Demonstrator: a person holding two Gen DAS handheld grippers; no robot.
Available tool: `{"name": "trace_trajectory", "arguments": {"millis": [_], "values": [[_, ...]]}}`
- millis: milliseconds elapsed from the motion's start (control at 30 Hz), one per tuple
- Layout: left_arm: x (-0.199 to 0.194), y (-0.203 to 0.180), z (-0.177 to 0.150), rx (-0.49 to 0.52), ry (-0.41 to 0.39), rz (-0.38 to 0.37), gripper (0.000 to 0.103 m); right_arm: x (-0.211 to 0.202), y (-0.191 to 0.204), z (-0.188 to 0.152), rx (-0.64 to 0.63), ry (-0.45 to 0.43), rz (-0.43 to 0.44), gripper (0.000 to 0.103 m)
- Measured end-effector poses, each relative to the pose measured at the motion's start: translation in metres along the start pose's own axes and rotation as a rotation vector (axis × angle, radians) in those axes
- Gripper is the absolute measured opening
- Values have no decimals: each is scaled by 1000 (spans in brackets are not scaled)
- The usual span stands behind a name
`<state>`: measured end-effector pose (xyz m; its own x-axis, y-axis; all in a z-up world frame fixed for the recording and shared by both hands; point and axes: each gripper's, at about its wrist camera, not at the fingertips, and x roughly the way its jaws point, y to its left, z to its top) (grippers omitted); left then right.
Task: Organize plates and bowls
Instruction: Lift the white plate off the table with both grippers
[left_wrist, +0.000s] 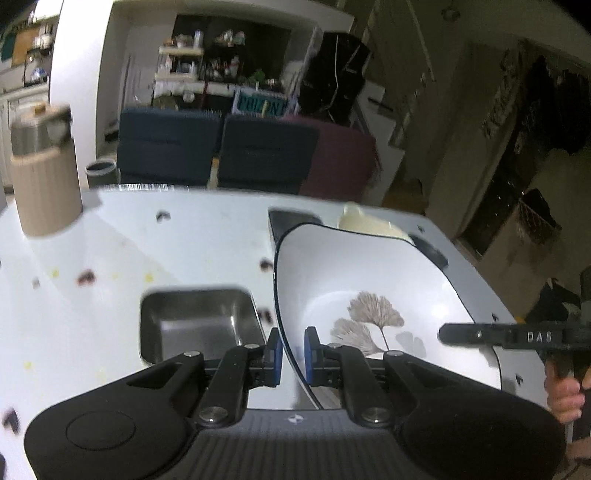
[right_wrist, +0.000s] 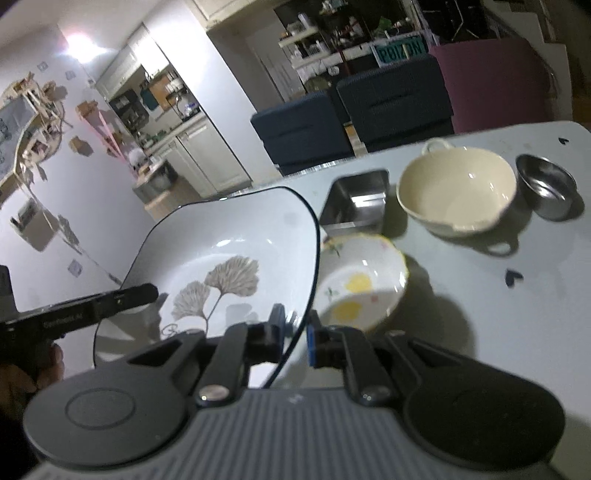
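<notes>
Both tongs are pinching the same dish. The left gripper (left_wrist: 293, 352) is clamping the near-left rim of the leaf-print plate (left_wrist: 369, 288), at lower centre of its view; the right gripper (right_wrist: 295, 334) is clamping the opposite rim (right_wrist: 229, 258), also at lower centre. The plate is hanging tilted between the 2 hands, above the white table (left_wrist: 147, 236), its long axis running away from the tongs.

To the right in the right wrist view, the flowered bowl (right_wrist: 364, 280) is sitting just beside the plate, looking nearest as a stacking spot. The square steel tin (right_wrist: 354, 201), cream bowl (right_wrist: 456, 190) and round steel bowl (right_wrist: 546, 186) are all standing empty.
</notes>
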<state>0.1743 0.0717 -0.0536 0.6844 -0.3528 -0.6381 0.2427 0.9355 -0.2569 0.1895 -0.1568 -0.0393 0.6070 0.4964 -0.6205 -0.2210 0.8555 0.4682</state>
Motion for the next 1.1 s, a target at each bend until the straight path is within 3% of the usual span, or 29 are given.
{"name": "trace_trajectory", "arguments": {"millis": [133,300,533,800,1100], "values": [[12,7,-22,-12,70,-11,13,1,-3,-14,-2,54,-24,13],[21,18,-46,-55,153,-13,13,13,-15,-42,23,181,-31,13],[34,30,-69,-66,245,22,16,35,-7,-67,-1,283,-58,14],[46,42,-74,-84,284,44,18,61,-1,-68,9,377,-86,14],[60,47,-76,-102,322,61,20,74,5,-69,18,408,-113,14]]}}
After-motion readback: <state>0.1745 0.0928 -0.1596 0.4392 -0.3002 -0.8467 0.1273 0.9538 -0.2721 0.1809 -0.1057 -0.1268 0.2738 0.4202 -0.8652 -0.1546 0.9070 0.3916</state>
